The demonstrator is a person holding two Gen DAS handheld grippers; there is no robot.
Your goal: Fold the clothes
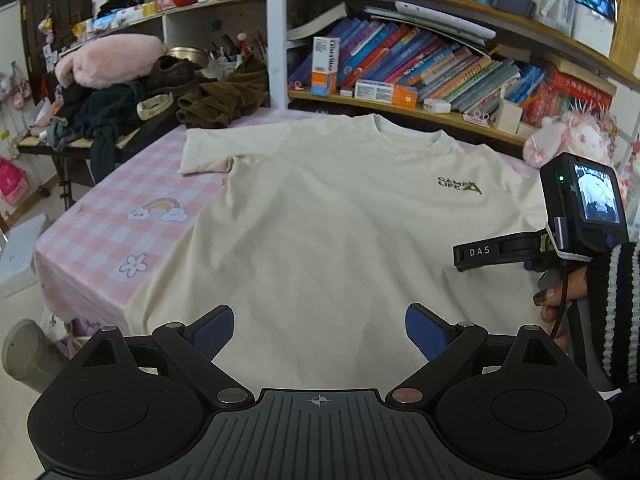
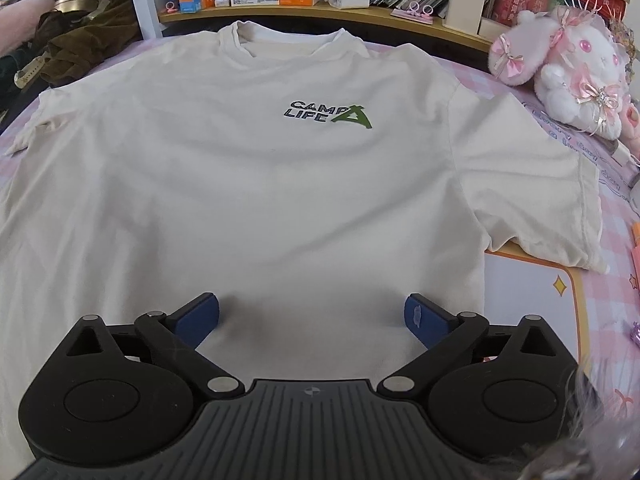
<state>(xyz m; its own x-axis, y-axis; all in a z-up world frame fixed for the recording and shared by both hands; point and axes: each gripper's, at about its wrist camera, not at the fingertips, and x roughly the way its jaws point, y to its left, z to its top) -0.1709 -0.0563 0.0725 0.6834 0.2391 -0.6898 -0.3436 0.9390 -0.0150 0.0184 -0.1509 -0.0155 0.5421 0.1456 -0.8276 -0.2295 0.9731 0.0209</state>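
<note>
1. Left gripper [image 1: 319,330]: seen from its own camera, its two blue-padded fingers [image 1: 214,326] are spread wide apart, holding nothing, and hang over the near hem of the T-shirt.
2. Right gripper [image 2: 311,317]: its blue fingers [image 2: 424,318] are likewise spread wide, with nothing between them, above the near middle of the same garment. In the left camera's view the right gripper's black body sits at the right edge, gripped by a hand [image 1: 558,308] in a striped sleeve, with a small lit camera screen [image 1: 596,196] on top.
3. T-shirt [image 2: 248,184]: cream, lying flat and face up on the table, collar at the far side, hem toward the grippers. Both short sleeves are stretched out sideways. The near hem reaches the table's near edge, seen in the left view.
4. Logo [image 2: 330,114]: dark and green "CAMP LIFE" print on the chest, right of centre.
5. Tablecloth [image 1: 120,216]: pink-and-white check with rainbow and flower prints, under the T-shirt.
6. Plush rabbit [image 2: 576,68]: white and pink, on the far right of the table, near the right sleeve but apart from it.
7. Brown garment [image 1: 226,100]: crumpled at the far left, just beyond the left sleeve.
8. Bookshelf [image 1: 440,64]: behind the table, packed with leaning books and boxes.
9. Heap of dark clothes [image 1: 104,116]: on a side stand at far left, under a pink fluffy item.
</note>
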